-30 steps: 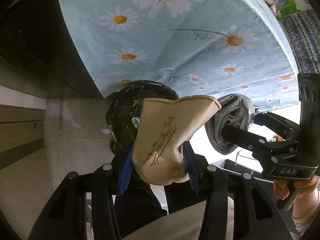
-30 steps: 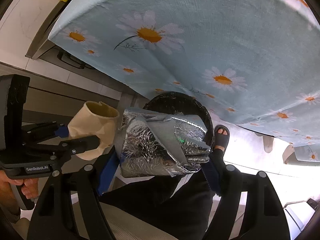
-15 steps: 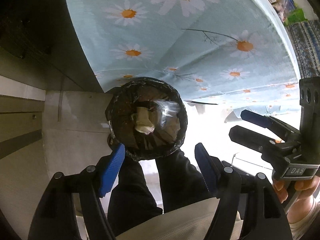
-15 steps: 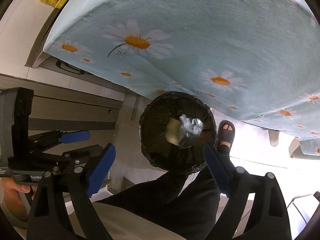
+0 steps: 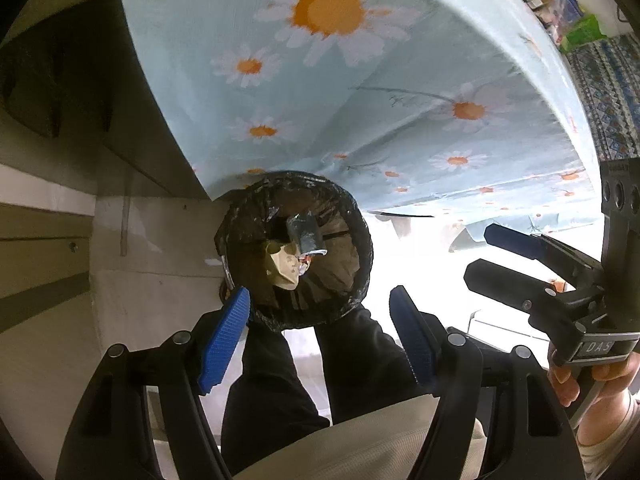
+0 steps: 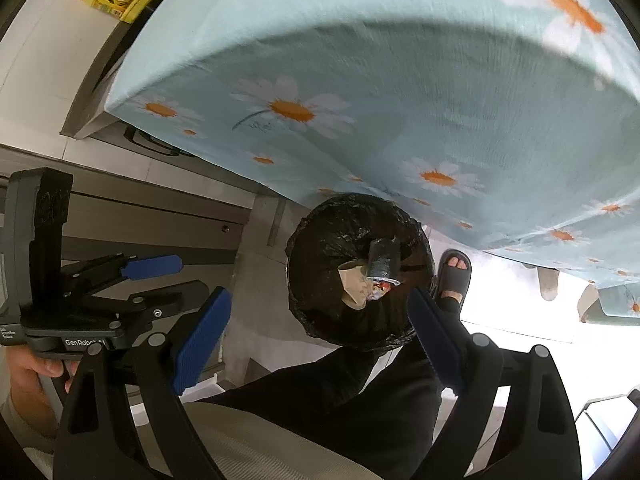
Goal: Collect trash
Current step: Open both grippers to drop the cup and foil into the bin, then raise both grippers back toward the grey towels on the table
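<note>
Bin (image 5: 362, 264) sits on floor at table (image 5: 400, 92) edge, partly under the cloth overhang. Paper cup (image 5: 282, 266) and foil wrapper (image 5: 306, 236) inside it (touching, wrapper on top). Person's legs (image 5: 280, 368) just in front.

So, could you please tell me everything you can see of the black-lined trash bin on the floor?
The round trash bin lined with a crinkled, shiny black plastic bag stands upright on the pale floor, tucked against the hanging edge of the daisy-print light-blue tablecloth. Its mouth is open. Inside lie a crumpled beige paper cup and a silvery foil wrapper, touching each other. The person's dark trouser legs stand close beside it.
</note>
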`<act>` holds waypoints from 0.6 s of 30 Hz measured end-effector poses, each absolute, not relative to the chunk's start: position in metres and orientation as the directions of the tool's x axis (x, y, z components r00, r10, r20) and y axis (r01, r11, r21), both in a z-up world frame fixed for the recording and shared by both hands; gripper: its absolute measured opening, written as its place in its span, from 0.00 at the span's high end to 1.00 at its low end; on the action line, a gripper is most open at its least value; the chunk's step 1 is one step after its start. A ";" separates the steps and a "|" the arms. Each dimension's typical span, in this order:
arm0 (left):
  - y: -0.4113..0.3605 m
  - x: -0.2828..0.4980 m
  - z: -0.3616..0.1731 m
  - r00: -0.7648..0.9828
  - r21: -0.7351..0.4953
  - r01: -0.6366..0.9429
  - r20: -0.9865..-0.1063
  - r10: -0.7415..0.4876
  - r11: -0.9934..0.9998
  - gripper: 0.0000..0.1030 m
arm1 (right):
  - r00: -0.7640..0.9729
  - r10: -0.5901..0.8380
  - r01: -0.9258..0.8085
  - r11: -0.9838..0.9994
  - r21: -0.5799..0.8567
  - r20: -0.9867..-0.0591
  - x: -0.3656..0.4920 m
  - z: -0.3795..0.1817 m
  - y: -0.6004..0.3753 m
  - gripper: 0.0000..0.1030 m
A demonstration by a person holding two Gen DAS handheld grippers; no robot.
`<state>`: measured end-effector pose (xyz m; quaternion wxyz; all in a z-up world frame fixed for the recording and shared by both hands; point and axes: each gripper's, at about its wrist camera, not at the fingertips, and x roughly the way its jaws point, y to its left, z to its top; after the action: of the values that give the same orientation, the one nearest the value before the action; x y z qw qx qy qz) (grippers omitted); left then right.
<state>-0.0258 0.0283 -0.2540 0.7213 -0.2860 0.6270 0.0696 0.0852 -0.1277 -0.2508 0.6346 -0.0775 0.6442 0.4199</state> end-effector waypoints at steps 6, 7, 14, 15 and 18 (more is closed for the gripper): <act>0.030 -0.022 -0.229 0.250 -0.331 -0.432 -0.938 -0.242 0.839 0.32 | -0.156 0.456 -0.639 0.630 0.441 -0.876 0.088 -0.227 -0.130 0.14; 0.031 -0.021 -0.226 0.255 -0.332 -0.429 -0.937 -0.240 0.840 0.32 | -0.146 0.460 -0.644 0.628 0.437 -0.876 0.088 -0.222 -0.131 0.14; 0.030 -0.014 -0.183 0.327 -0.339 -0.374 -0.919 -0.219 0.863 0.32 | -0.080 0.505 -0.678 0.605 0.418 -0.859 0.094 -0.176 -0.134 0.14; 0.030 -0.012 -0.175 0.340 -0.338 -0.366 -0.916 -0.214 0.867 0.32 | -0.069 0.510 -0.682 0.603 0.414 -0.857 0.095 -0.170 -0.135 0.14; 0.033 -0.007 -0.155 0.375 -0.347 -0.348 -0.903 -0.209 0.871 0.32 | -0.024 0.535 -0.695 0.598 0.399 -0.845 0.104 -0.148 -0.137 0.14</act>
<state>-0.0070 0.0332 -0.1551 0.7905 -0.2502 0.5572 0.0440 0.1042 -0.1367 -0.1481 0.6948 -0.0712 0.5623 0.4426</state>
